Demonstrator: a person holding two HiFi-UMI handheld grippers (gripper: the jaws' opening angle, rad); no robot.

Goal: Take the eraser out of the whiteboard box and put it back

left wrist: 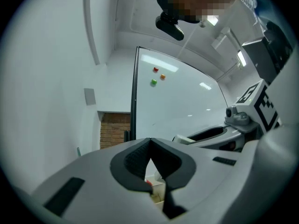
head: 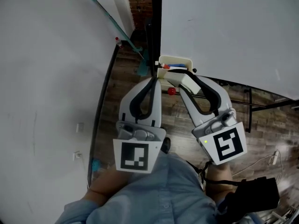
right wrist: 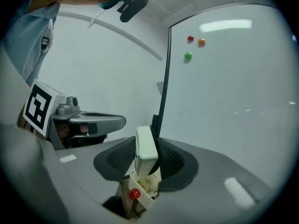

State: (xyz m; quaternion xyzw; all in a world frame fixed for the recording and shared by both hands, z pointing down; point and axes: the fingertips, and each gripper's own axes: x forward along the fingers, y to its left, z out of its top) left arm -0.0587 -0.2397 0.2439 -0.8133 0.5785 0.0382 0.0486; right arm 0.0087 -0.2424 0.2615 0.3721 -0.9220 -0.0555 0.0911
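A light blue shirt [head: 154, 199] fills the bottom edge of the head view, and just above it sit the two black-and-white marker cubes [head: 135, 156] of the grippers.

The right hand-held gripper [head: 186, 80] reaches from the lower right toward the centre of the frame. It is clenched on the eraser [head: 189, 83], a cream block. In the right gripper view the eraser [right wrist: 145, 146] stands nearly upright between the dark ribbed pads [right wrist: 170, 160], which press on both its sides. Its lower end lies at the open top of the whiteboard box [right wrist: 142, 195]; whether it still sits inside the box cannot be told.

The left hand-held gripper [head: 153, 78] lies just left of the right one, pointing the same way. In the left gripper view its jaws [left wrist: 149, 146] are closed tip to tip with nothing between them.

The whiteboard box [head: 174, 62] is cream and sits above the centre of the head view, at the lower edge of the whiteboard [head: 224, 27]. Blue and red markers [head: 175, 67] lie in it. A small red ball [head: 172, 91] shows just below the box.

Red, orange and green magnets [right wrist: 188, 56] cluster at the upper middle of the right gripper view, on the whiteboard. A wood floor [head: 180, 120] shows beneath the grippers.
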